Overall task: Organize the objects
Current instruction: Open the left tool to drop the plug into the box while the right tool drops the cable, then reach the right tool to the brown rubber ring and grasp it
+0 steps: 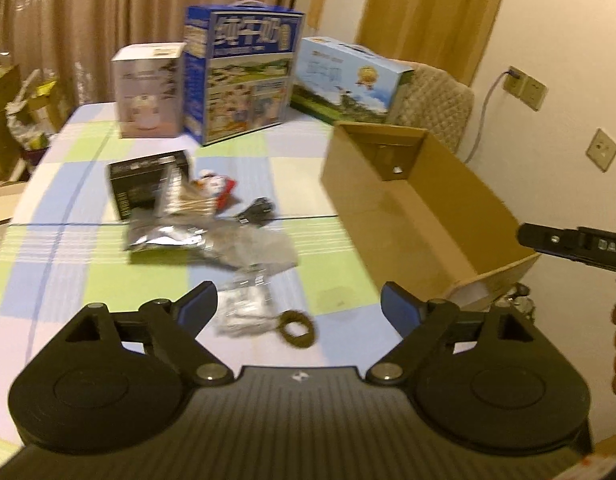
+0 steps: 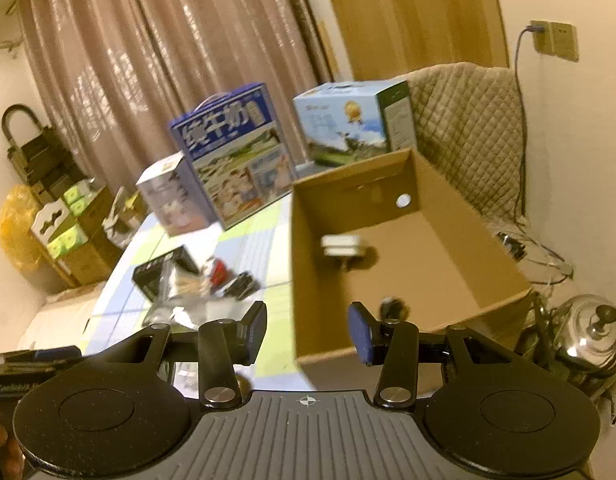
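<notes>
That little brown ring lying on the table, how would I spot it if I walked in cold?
Start at the checked tablecloth left of the open cardboard box. At the near end of the clutter, beside a clear plastic packet, lies the brown hair tie. It is the only round, fuzzy loop there.

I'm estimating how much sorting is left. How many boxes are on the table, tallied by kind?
Printed cartons standing at the far edge: 3, white, tall blue, light blue
Small black box: 1
Open brown cardboard box: 1
Total: 5
</notes>
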Tool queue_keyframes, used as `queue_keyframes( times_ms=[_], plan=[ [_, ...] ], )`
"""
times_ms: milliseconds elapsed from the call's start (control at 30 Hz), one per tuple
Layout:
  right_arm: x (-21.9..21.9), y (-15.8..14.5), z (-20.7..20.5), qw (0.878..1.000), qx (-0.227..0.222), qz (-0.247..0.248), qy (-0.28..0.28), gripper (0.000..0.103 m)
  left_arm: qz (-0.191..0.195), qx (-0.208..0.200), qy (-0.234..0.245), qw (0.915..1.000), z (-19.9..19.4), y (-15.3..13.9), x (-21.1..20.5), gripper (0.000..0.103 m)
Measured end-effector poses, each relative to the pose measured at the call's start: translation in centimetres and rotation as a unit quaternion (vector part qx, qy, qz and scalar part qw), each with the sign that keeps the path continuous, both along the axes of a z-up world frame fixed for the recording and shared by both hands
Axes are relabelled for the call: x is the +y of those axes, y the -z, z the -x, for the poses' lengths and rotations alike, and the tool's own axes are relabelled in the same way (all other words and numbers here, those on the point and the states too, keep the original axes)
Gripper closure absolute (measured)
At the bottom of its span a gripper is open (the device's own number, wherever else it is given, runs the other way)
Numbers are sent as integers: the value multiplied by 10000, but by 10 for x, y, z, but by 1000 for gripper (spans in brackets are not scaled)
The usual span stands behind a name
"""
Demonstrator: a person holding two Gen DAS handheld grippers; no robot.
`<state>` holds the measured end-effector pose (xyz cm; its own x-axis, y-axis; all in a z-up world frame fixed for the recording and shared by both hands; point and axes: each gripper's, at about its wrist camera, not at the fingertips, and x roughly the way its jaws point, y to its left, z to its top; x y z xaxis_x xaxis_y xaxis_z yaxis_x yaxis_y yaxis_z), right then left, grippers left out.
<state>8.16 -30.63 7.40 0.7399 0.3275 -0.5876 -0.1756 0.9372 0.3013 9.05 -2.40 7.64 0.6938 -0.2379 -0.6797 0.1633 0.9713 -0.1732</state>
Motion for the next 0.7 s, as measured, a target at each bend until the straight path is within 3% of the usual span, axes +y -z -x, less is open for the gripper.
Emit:
queue_keyframes(
  times_ms=[400,567,700],
  plan=[
    [50,21,17,9983,229,154,-518,59,-73,-2,-541,9985,24,10,63,9],
    [68,32,20,9964,287,307,-732,45,-162,11,-610,9980,28,13,71,9],
    [75,39,21,9955,376,311,-807,44,-230,9,-624,9978,29,17,74,8]
  ],
)
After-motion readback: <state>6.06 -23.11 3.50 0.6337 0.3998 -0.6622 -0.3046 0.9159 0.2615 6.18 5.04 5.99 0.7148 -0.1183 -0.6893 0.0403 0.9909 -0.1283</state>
